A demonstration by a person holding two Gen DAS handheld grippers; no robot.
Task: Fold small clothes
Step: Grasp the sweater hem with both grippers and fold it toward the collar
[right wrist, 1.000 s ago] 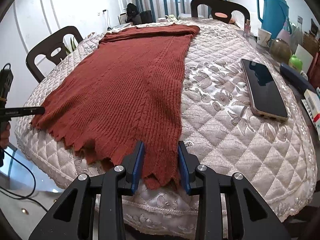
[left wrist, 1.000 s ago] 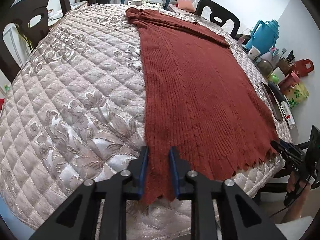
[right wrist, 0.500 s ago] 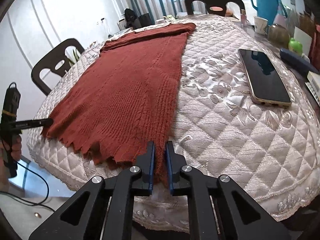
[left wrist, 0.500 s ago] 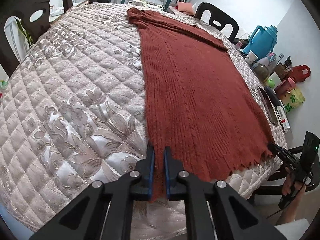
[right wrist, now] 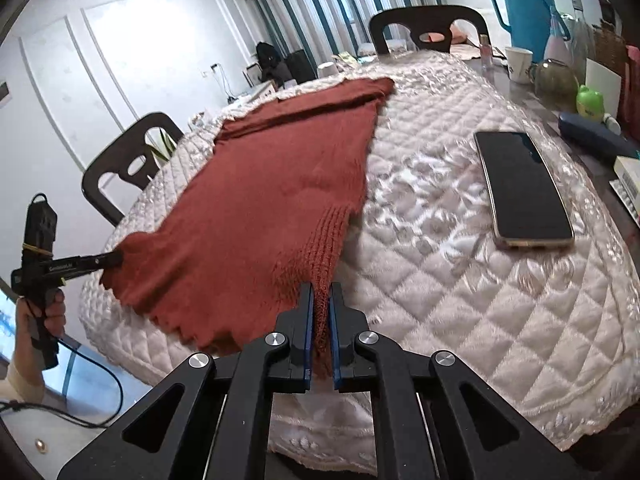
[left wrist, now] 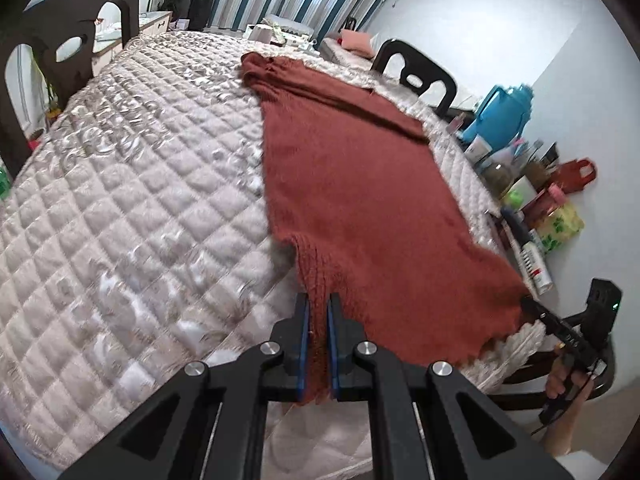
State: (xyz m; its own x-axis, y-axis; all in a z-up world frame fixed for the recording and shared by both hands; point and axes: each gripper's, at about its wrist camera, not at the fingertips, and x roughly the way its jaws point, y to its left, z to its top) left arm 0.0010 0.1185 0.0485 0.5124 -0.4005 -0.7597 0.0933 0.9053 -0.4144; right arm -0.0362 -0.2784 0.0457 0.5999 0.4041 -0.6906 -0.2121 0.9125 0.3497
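White lettering on the side of the left gripper (right wrist: 116, 258), seen from the right wrist, too blurred to read; likewise small white marks along the right gripper (left wrist: 528, 304).

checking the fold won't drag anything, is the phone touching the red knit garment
Apart. The right wrist view shows the phone lying flat on the quilted cover, with a wide strip of bare quilt between it and the garment.
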